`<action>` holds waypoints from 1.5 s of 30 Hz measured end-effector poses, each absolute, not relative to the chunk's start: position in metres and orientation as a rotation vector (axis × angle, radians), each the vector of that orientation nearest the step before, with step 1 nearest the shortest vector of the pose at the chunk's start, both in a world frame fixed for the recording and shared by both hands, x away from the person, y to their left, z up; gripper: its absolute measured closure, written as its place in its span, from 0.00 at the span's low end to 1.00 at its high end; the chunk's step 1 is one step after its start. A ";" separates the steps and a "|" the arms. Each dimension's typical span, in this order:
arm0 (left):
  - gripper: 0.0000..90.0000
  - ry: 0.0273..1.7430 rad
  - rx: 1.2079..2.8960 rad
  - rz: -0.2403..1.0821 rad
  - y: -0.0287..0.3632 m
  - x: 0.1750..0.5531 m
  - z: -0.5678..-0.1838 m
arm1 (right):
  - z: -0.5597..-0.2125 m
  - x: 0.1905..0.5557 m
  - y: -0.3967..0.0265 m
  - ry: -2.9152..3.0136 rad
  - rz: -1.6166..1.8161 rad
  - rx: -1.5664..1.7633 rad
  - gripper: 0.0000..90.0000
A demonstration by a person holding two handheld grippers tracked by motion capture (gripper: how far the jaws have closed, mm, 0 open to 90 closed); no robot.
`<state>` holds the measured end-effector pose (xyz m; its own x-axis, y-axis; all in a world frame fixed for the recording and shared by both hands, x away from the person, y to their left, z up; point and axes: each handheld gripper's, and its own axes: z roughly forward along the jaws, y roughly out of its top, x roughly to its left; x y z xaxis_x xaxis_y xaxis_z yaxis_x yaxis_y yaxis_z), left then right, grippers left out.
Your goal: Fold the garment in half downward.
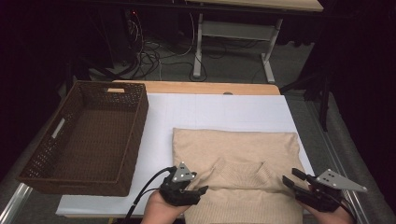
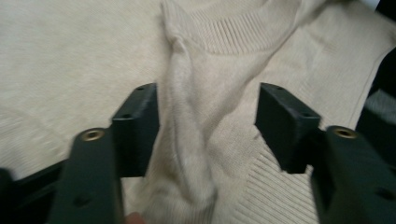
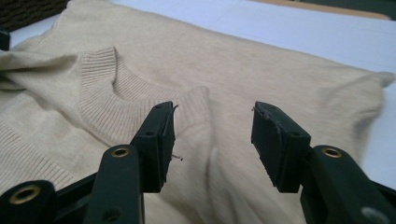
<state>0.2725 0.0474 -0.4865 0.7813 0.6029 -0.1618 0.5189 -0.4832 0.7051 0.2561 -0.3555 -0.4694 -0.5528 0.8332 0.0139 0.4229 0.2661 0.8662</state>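
Two grippers, left gripper (image 1: 198,190) and right gripper (image 1: 288,178), jaws apart, gripping nothing, flank beige sweater (image 1: 236,149) at lower centre; likely just-released fold, bound for wicker basket (image 1: 32,171) at left.

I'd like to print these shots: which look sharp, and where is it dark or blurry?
High view: the sweater and white table cover are evenly lit and the room behind falls into near black. Left gripper view: the knit is soft and smeared toward the left edge. Right gripper view: the ribbed collar is crisp, and the cloth nearest the tongs blurs.
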 end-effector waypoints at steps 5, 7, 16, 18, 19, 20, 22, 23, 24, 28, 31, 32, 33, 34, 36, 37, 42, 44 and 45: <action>0.70 0.834 2.209 0.127 0.048 0.278 -0.497 | -0.484 0.264 -0.347 2.167 1.150 1.157 0.57; 0.77 0.828 2.212 0.130 0.051 0.278 -0.499 | -0.490 0.264 -0.347 2.197 1.143 1.166 0.59; 0.89 0.814 2.176 0.133 0.056 0.275 -0.500 | -0.498 0.262 -0.349 2.224 1.124 1.149 0.94; 0.89 0.808 2.164 0.136 0.058 0.272 -0.499 | -0.495 0.258 -0.349 2.205 1.143 1.139 0.94; 0.89 0.799 2.155 0.139 0.060 0.270 -0.497 | -0.493 0.256 -0.350 2.197 1.155 1.133 0.94; 0.89 0.793 2.150 0.140 0.061 0.268 -0.496 | -0.491 0.253 -0.350 2.183 1.174 1.121 0.94; 0.89 0.778 2.144 0.144 0.064 0.261 -0.493 | -0.487 0.246 -0.351 2.167 1.198 1.094 0.94; 0.89 0.764 2.150 0.152 0.066 0.257 -0.491 | -0.486 0.242 -0.352 2.165 1.208 1.077 0.94; 0.89 0.758 2.152 0.154 0.068 0.253 -0.490 | -0.485 0.237 -0.352 2.164 1.216 1.062 0.94; 0.89 0.735 2.176 0.162 0.074 0.238 -0.490 | -0.486 0.225 -0.356 2.167 1.223 1.053 0.94; 0.89 0.723 2.191 0.170 0.077 0.230 -0.493 | -0.488 0.216 -0.358 2.172 1.221 1.053 0.94; 0.89 0.721 2.193 0.172 0.077 0.228 -0.494 | -0.488 0.213 -0.359 2.171 1.221 1.050 0.95; 0.89 0.718 2.193 0.175 0.078 0.227 -0.495 | -0.488 0.211 -0.359 2.173 1.225 1.045 0.95; 0.89 0.718 2.194 0.176 0.078 0.225 -0.497 | -0.489 0.208 -0.360 2.178 1.223 1.045 0.94; 0.89 0.709 2.206 0.182 0.079 0.223 -0.500 | -0.492 0.202 -0.360 2.201 1.203 1.038 0.94; 0.89 0.707 2.210 0.177 0.079 0.222 -0.501 | -0.494 0.200 -0.360 2.211 1.190 1.037 0.94; 0.89 0.708 2.215 0.171 0.080 0.220 -0.506 | -0.503 0.193 -0.361 2.252 1.126 1.029 0.94; 0.88 0.712 2.214 0.169 0.080 0.220 -0.507 | -0.503 0.193 -0.362 2.256 1.126 1.032 0.93; 0.88 0.715 2.212 0.164 0.080 0.220 -0.507 | -0.504 0.192 -0.362 2.260 1.126 1.040 0.93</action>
<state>0.2201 0.0799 -0.5074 0.8327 0.5427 -0.1101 0.4409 -0.5294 0.7248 0.1918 -0.3621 -0.5038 -0.6385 0.7690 -0.0296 0.4394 0.3959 0.8064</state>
